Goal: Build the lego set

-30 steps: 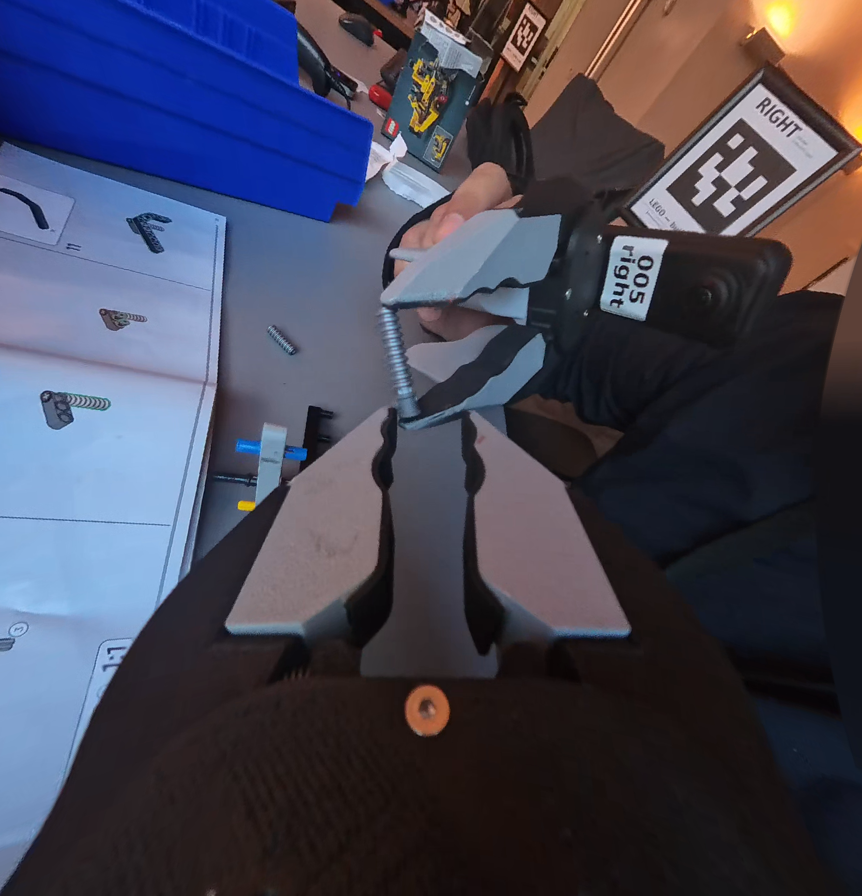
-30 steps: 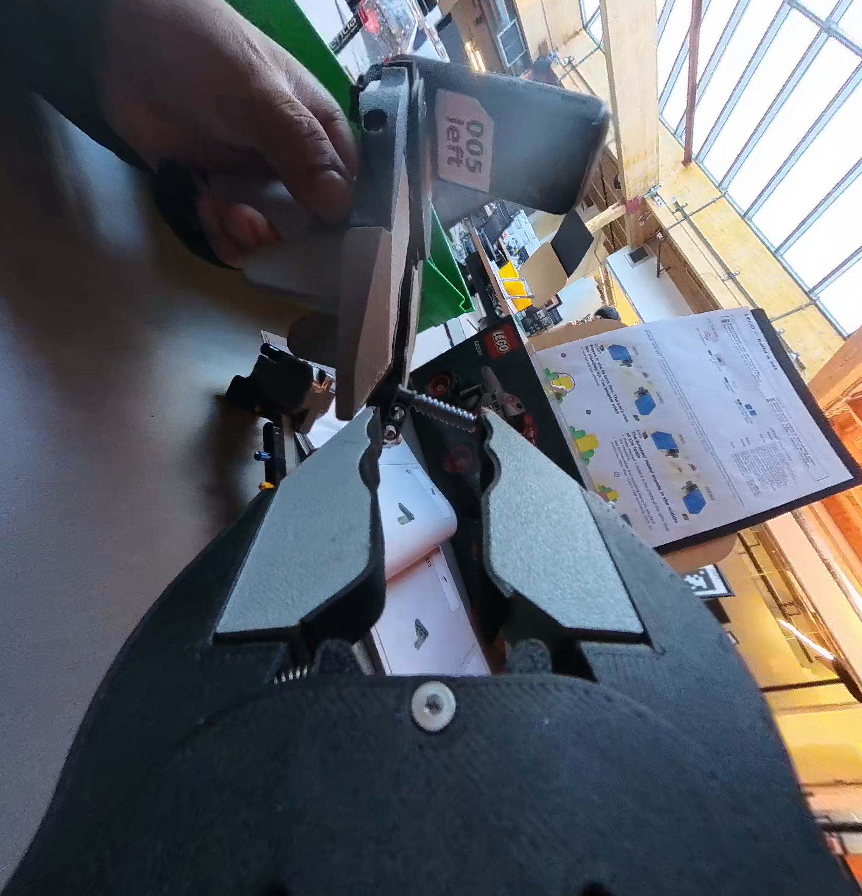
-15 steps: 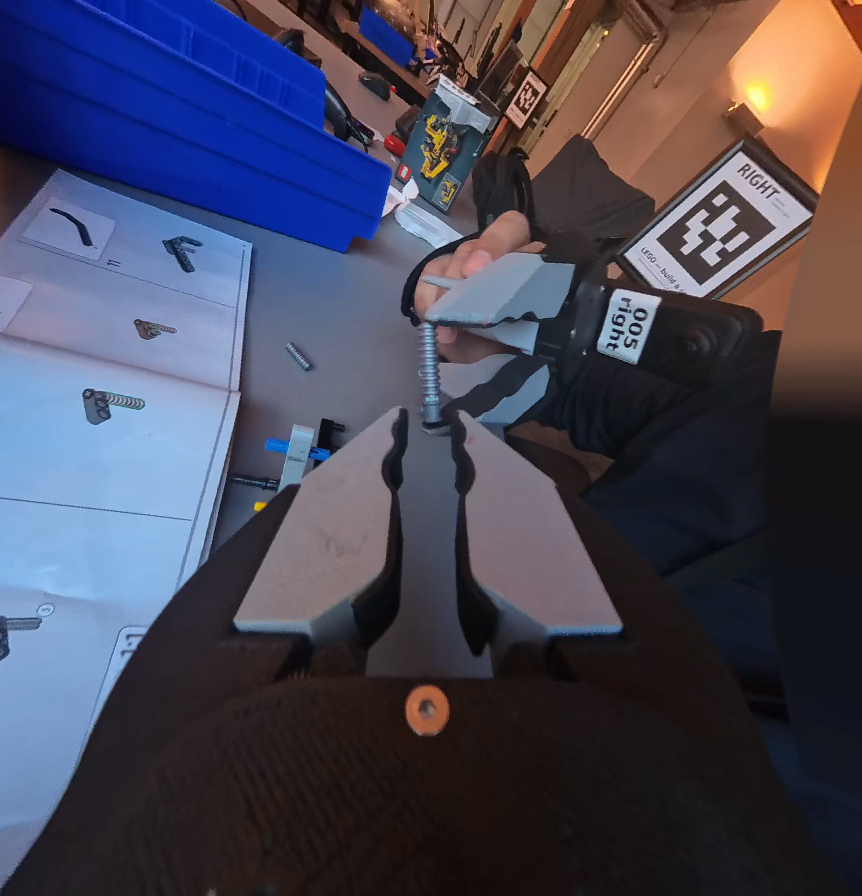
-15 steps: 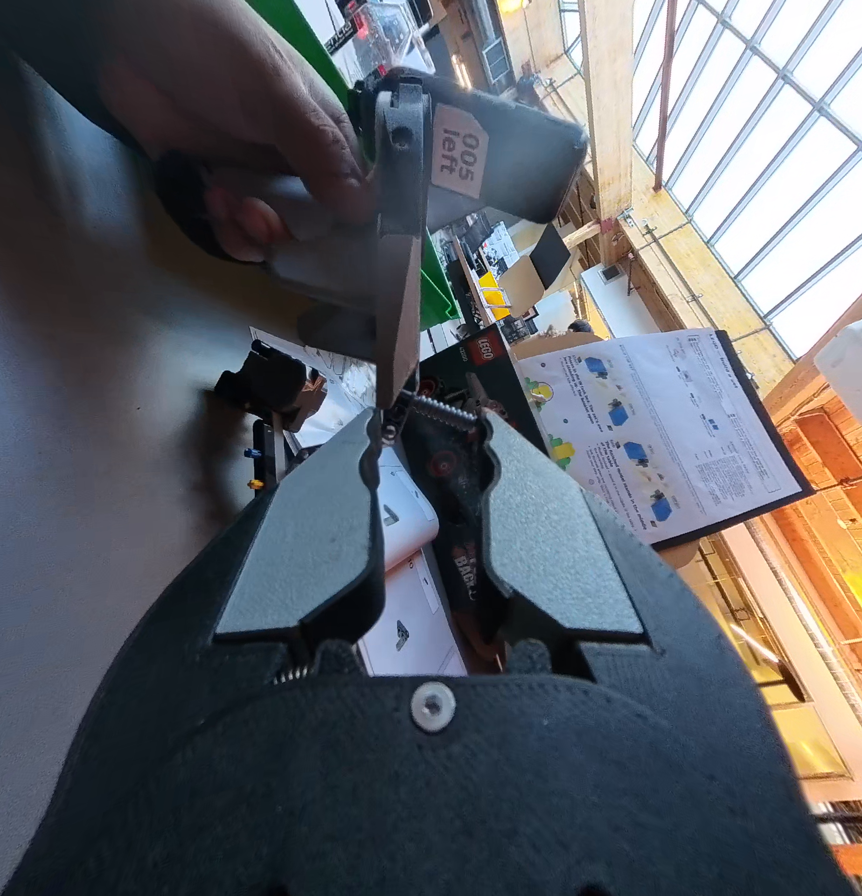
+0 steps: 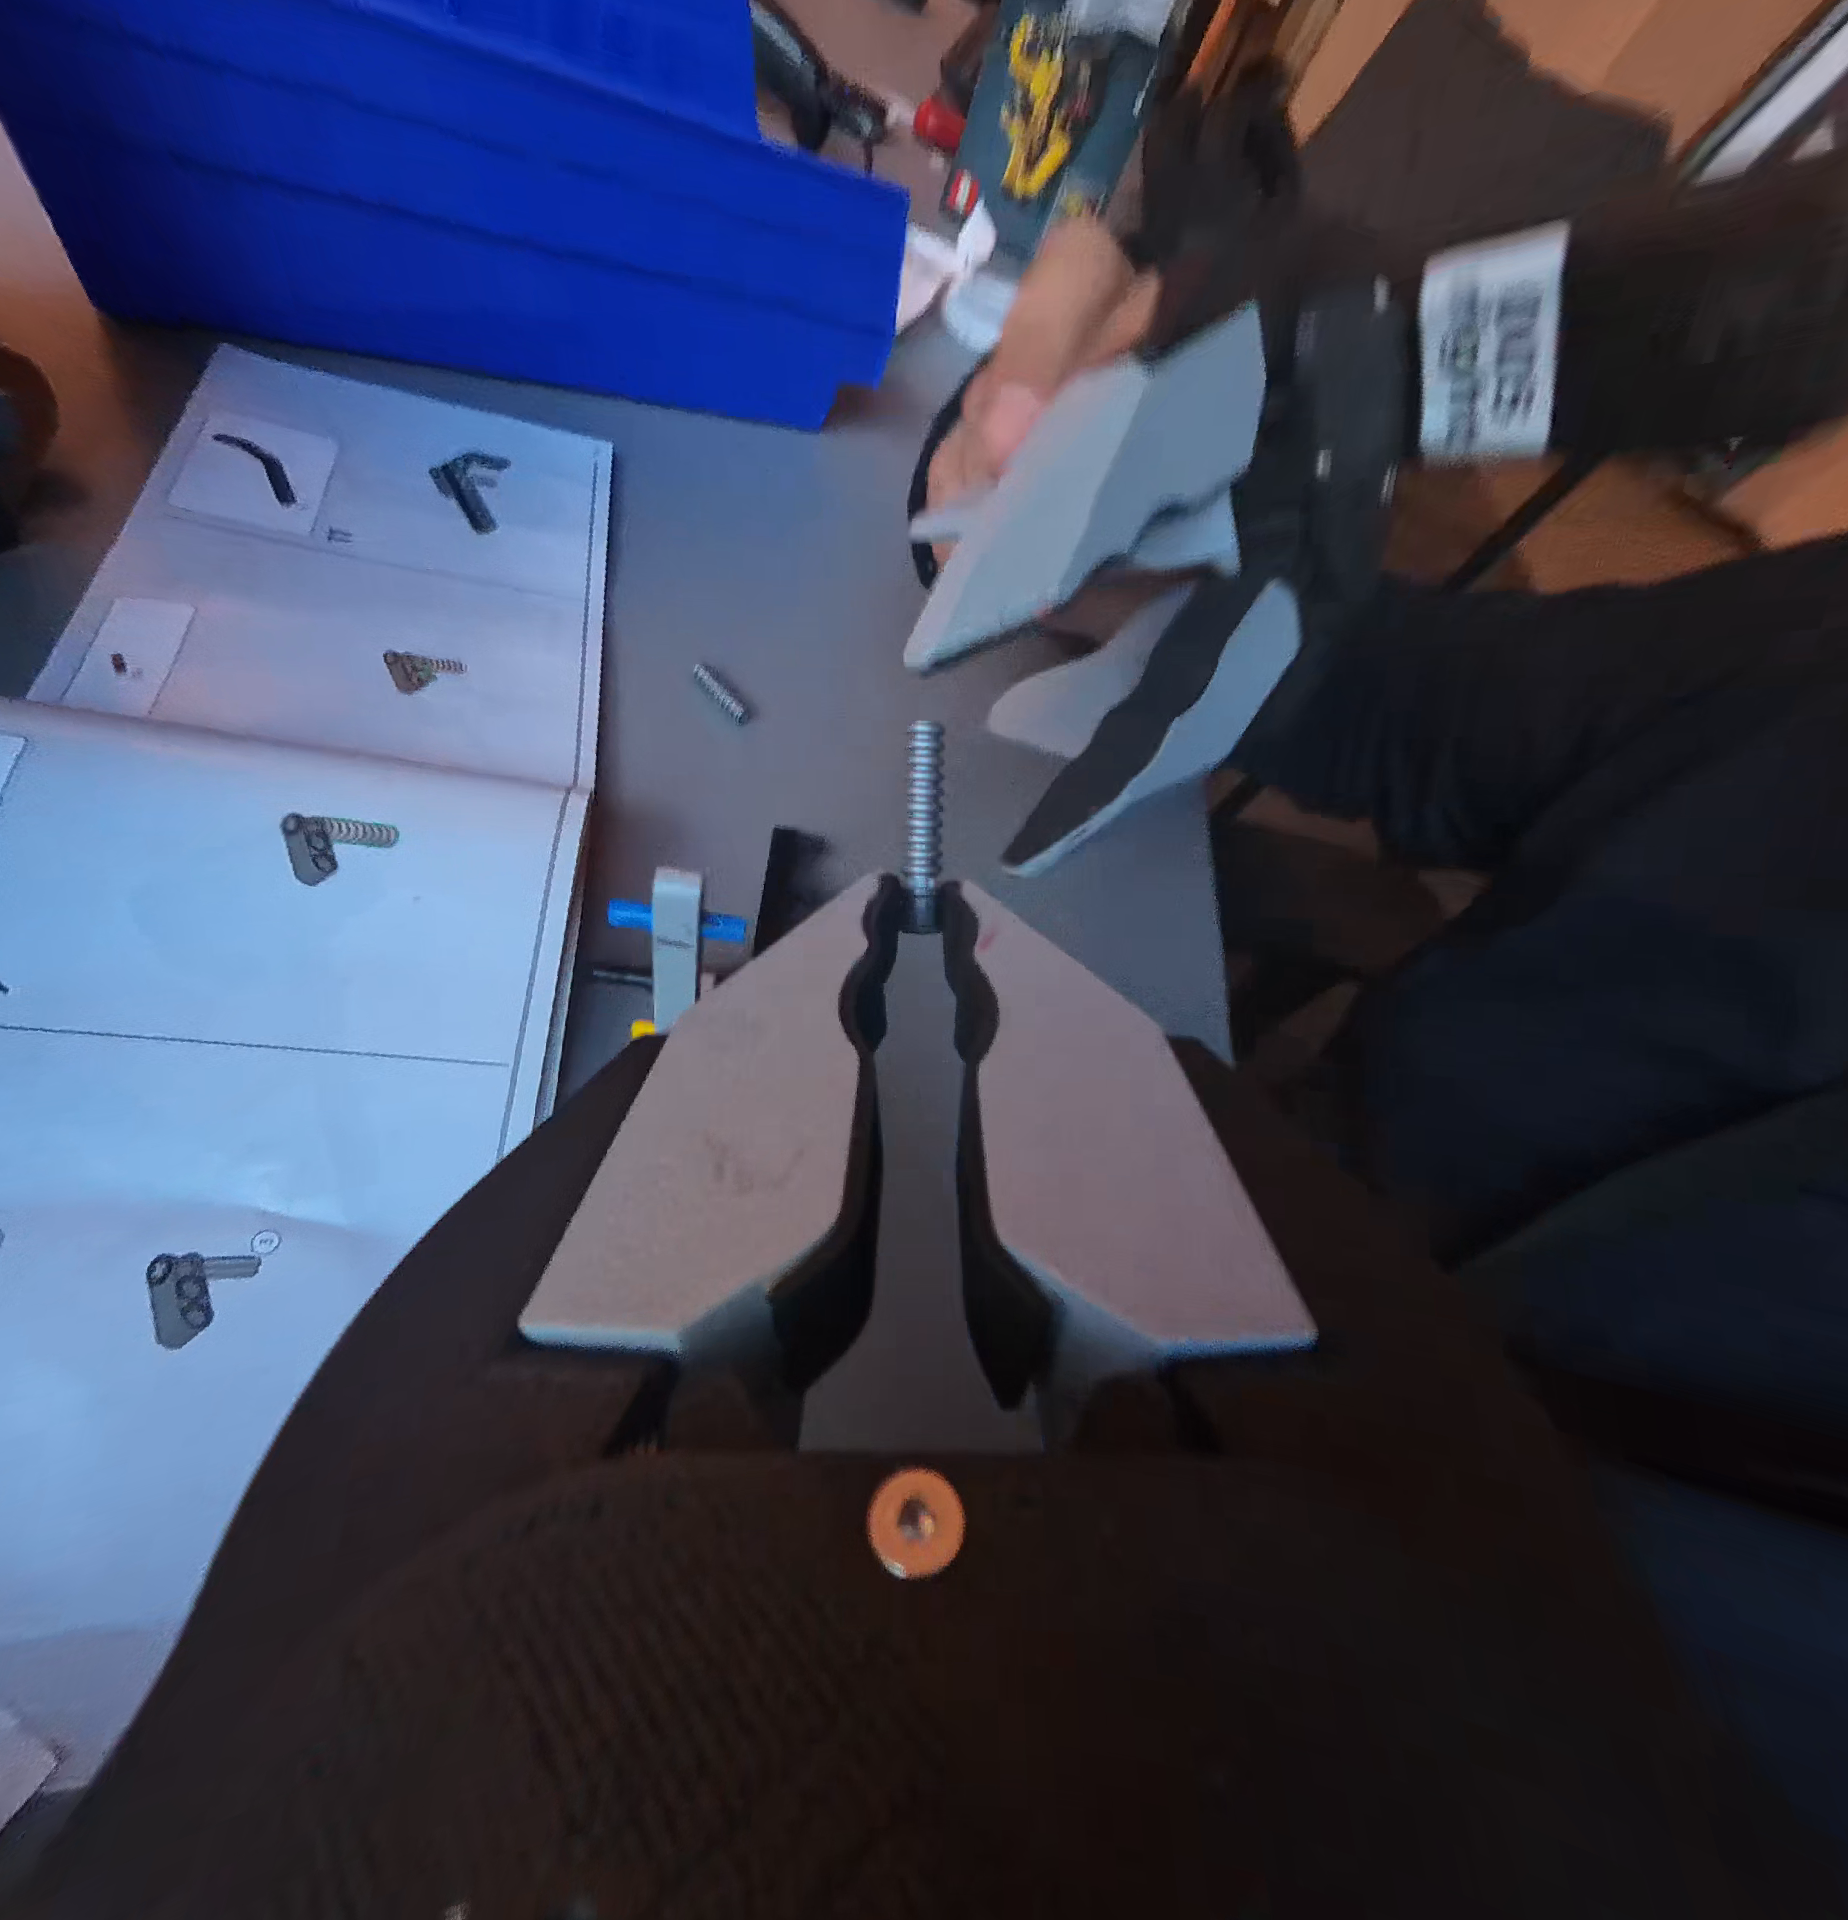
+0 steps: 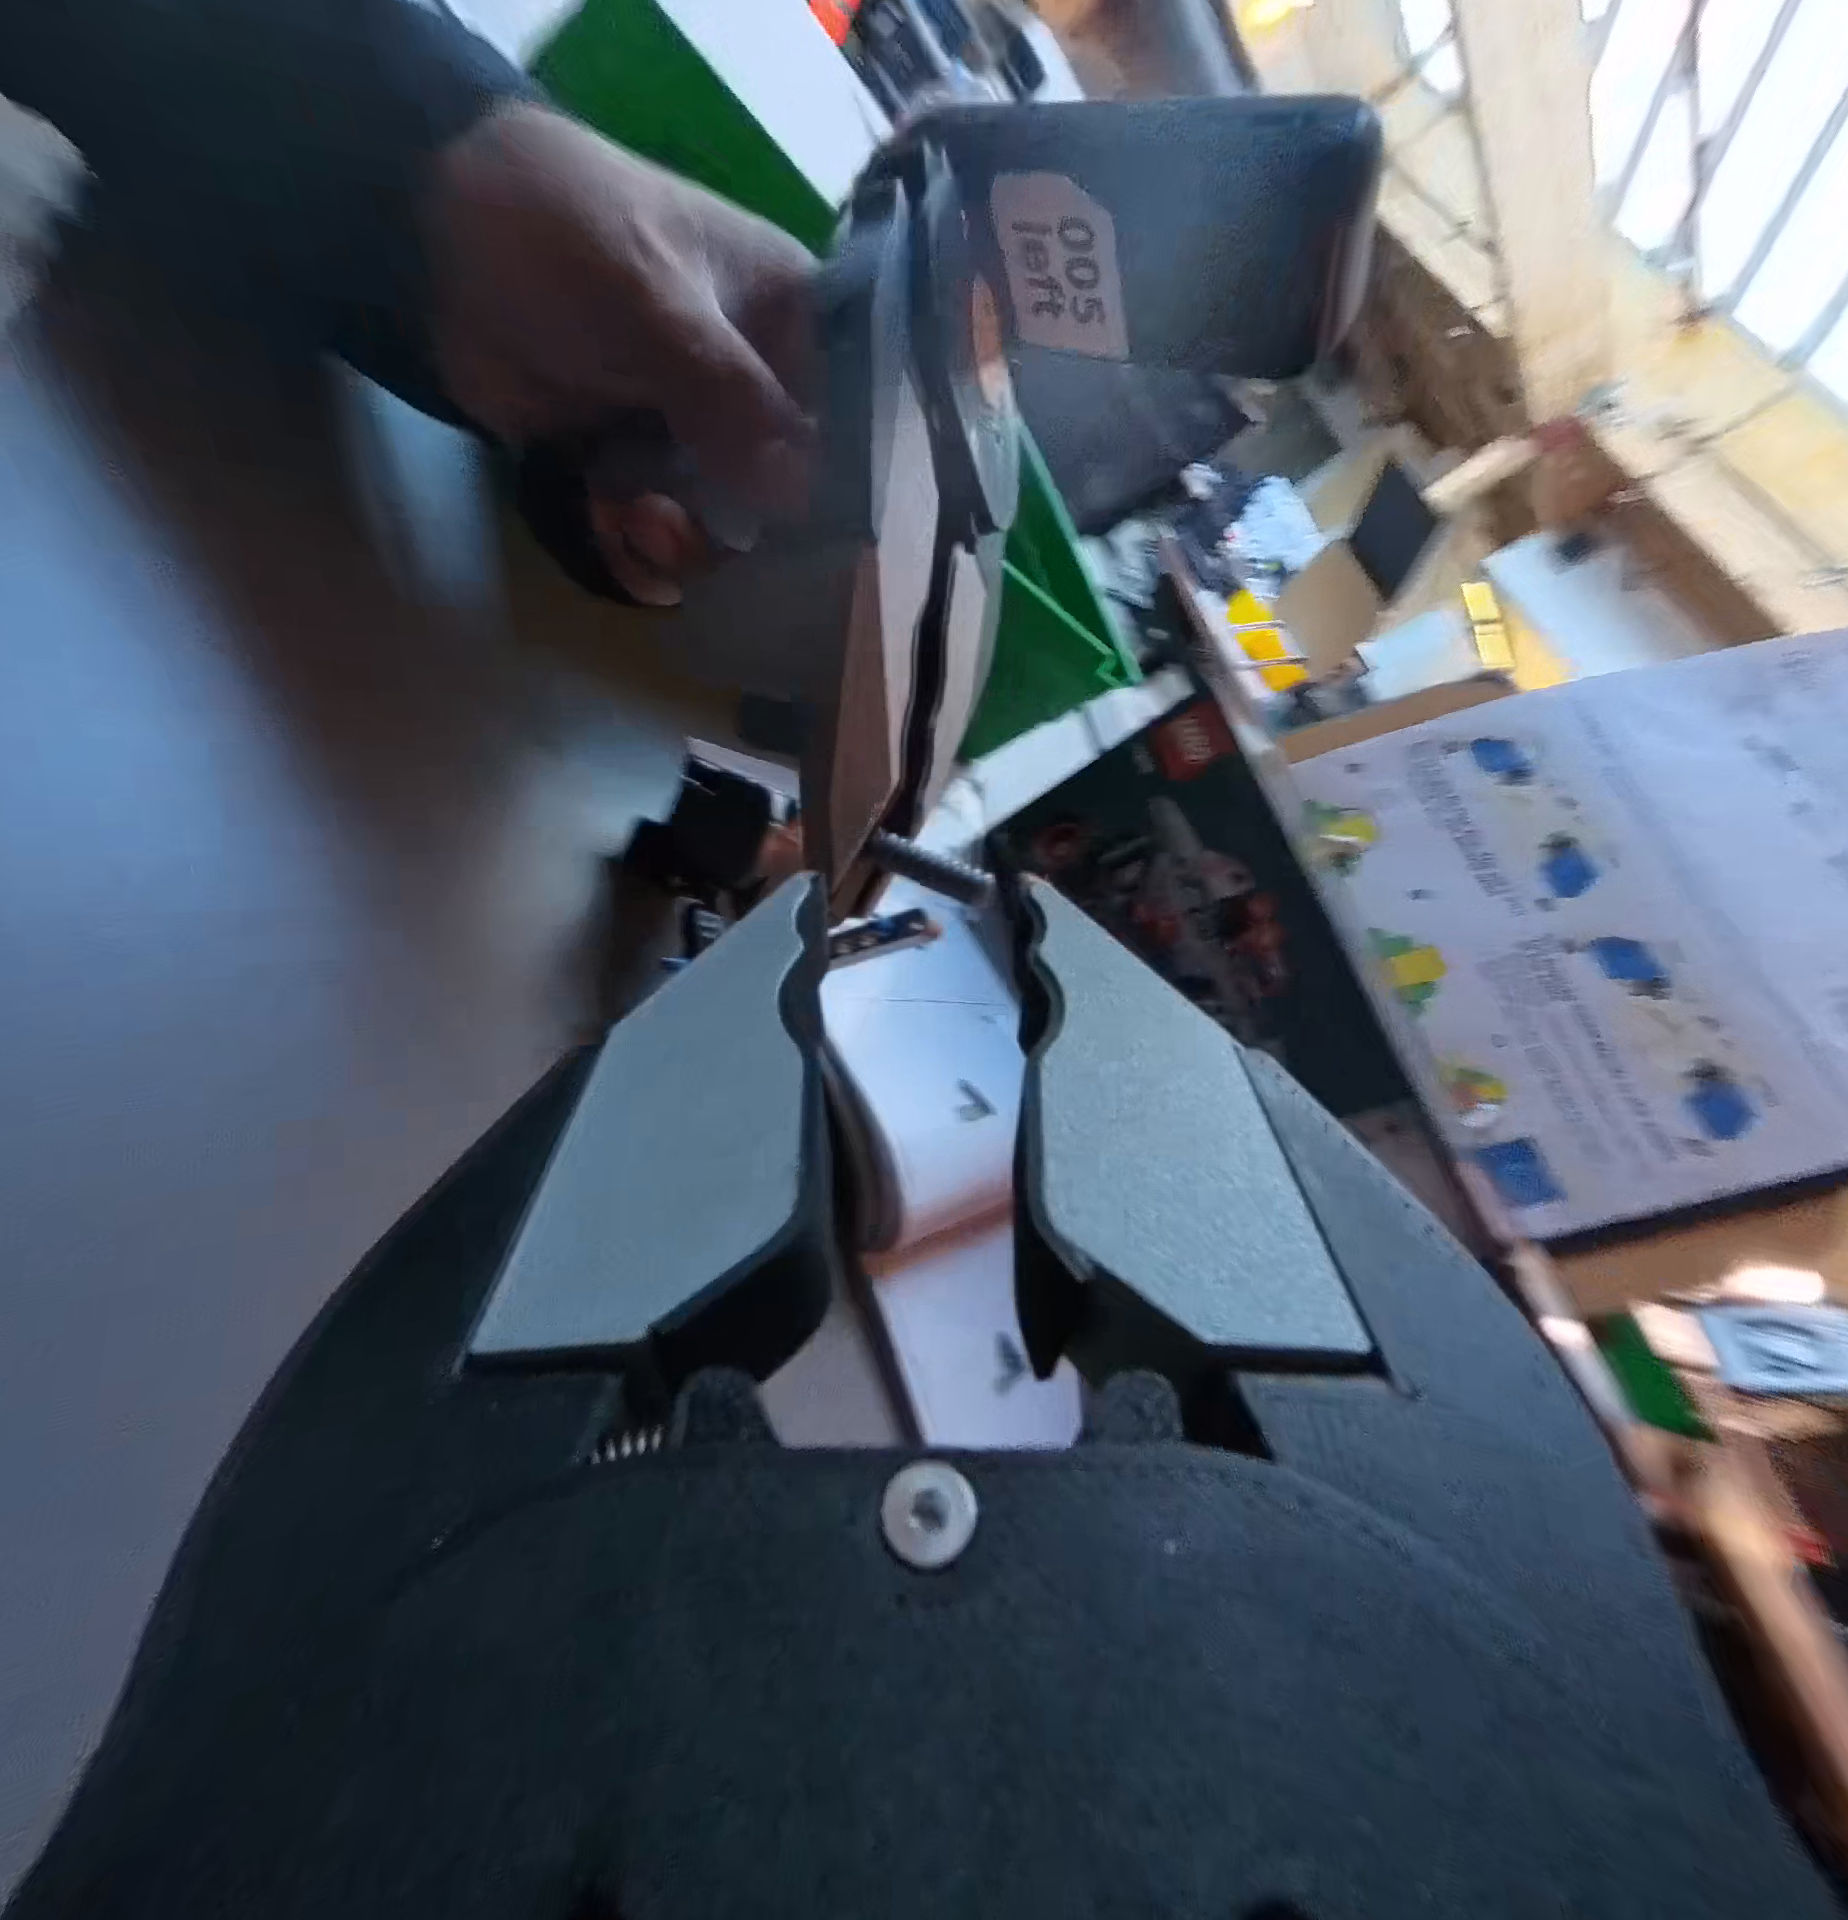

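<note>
Spring on its dark axle sits pinched at the very tips of your left tool, which is closed narrowly on the axle's base so the coils stick out toward twelve o'clock, free for the next piece. Your right tool hangs at one to two o'clock of it, spread wide and holding nothing, just beside the spring's end without touching. From the right wrist view the spring crosses just beyond that tool's fingertips. On the grey table, a spare spring lies at eleven o'clock, a grey beam with blue pin at nine, the open instruction booklet beyond, likely kept there for reference.
</note>
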A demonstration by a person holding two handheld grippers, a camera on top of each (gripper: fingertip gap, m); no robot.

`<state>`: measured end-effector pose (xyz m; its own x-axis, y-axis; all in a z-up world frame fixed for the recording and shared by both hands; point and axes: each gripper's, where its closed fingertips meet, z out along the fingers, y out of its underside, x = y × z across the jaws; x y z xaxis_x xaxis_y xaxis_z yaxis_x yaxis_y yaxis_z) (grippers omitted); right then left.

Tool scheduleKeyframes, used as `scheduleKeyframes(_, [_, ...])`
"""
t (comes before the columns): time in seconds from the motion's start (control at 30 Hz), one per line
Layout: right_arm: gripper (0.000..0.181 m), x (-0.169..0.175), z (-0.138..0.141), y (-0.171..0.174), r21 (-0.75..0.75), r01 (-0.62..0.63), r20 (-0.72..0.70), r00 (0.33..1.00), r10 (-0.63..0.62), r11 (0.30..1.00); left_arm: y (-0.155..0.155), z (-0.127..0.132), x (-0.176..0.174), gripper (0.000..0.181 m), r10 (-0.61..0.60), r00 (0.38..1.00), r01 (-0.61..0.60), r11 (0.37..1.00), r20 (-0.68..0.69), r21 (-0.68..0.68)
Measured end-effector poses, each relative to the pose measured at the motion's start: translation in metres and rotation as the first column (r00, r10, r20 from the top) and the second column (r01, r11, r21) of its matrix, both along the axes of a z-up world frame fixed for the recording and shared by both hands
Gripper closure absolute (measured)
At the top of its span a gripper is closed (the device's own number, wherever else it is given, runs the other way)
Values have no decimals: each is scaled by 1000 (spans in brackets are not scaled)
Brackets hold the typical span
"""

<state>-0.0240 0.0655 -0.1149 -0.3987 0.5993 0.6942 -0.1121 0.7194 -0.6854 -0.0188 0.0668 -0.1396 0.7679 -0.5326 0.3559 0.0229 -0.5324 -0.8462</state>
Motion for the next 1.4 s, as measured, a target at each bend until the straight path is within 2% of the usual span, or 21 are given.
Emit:
scheduleKeyframes(0.07, [135,6,-4,0,-115,-62,96,993,73,991,-1,-10,4,175,-18,997,17,1000,-76,-20])
scheduleKeyframes(0.13, [148,6,-11,7,-163,-56,168,982,84,985,-2,-20,8,175,-34,987,29,999,-157,-34])
scheduleKeyframes(0.17, [146,6,-14,9,-171,-50,191,978,83,984,-3,-23,10,175,-39,980,34,999,-193,-33])
scheduleKeyframes(0.27, [159,9,-30,1,-186,-88,280,950,139,979,-6,-28,15,175,-71,956,64,997,-286,-31])
scheduleKeyframes(0.33, [160,9,-38,-5,-176,-103,309,938,155,979,-7,-31,17,175,-77,938,71,997,-339,-29])
scheduleKeyframes(0.4, [173,10,-44,-7,-160,-109,336,929,158,981,-7,-35,13,175,-65,912,59,998,-405,-26])
scheduleKeyframes(0.47, [174,9,-46,-6,-153,-107,337,929,154,982,-6,-37,12,175,-53,901,51,999,-431,-17])
scheduleKeyframes(0.67, [176,6,-38,-3,-244,-92,324,931,170,965,-3,-25,4,174,14,908,8,999,-420,50])
scheduleKeyframes(0.8, [177,6,-29,-3,-354,-106,313,923,224,929,-2,-12,7,172,26,939,4,996,-343,86])
scheduleKeyframes(1.0, [176,7,-28,-1,-377,-107,313,920,236,920,-4,1,7,172,18,971,8,994,-237,110])
scheduleKeyframes(1.27, [172,10,-22,-6,-420,-137,295,914,277,897,-7,-3,11,175,-6,956,42,992,-294,118])
scheduleKeyframes(1.4, [175,11,-25,-10,-410,-143,309,908,284,901,-7,-6,13,175,-7,946,47,992,-324,115])
